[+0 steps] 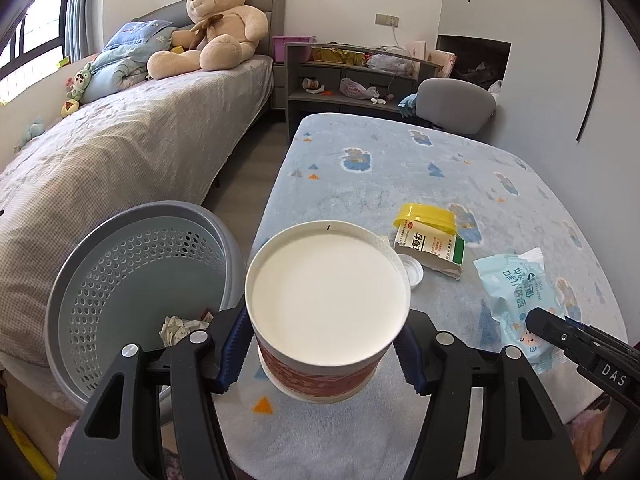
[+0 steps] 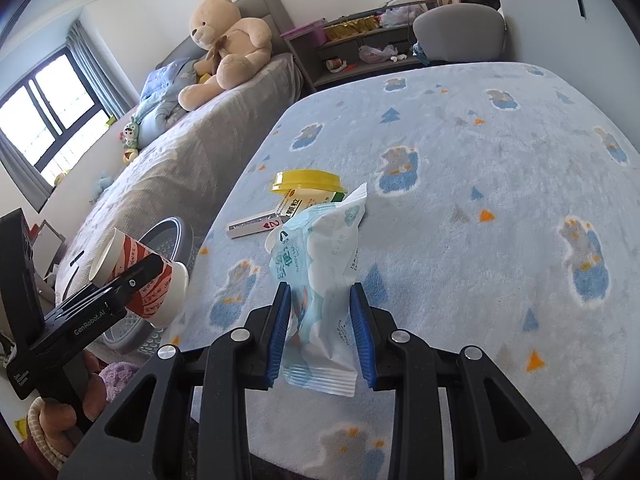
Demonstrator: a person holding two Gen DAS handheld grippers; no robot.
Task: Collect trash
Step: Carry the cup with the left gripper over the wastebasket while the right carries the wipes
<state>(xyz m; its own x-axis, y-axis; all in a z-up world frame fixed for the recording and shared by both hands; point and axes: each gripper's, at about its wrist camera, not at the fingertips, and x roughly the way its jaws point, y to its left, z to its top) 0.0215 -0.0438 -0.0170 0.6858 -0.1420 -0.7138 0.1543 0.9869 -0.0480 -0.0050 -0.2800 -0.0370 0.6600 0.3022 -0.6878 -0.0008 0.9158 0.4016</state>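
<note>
The left tongs [image 1: 326, 344] grip a paper cup [image 1: 326, 300] by its sides, bottom facing outward, its long axis tilted toward the bin [image 1: 132, 272]. The bin stands on the floor just left of the worktop [image 2: 480, 160], beside the bed [image 1: 120, 152], with crumpled paper already inside. So the cup sits just right of the bin's mouth, and the left hand is the nearer one. The right tongs [image 2: 322, 332], closed narrow, pinch a blue wipes packet [image 2: 320, 272] held above the worktop, farther right. A yellow lid [image 2: 306, 182], a box [image 2: 304, 204] and a bottle cap [image 1: 412, 270] lie on the worktop beyond.
</note>
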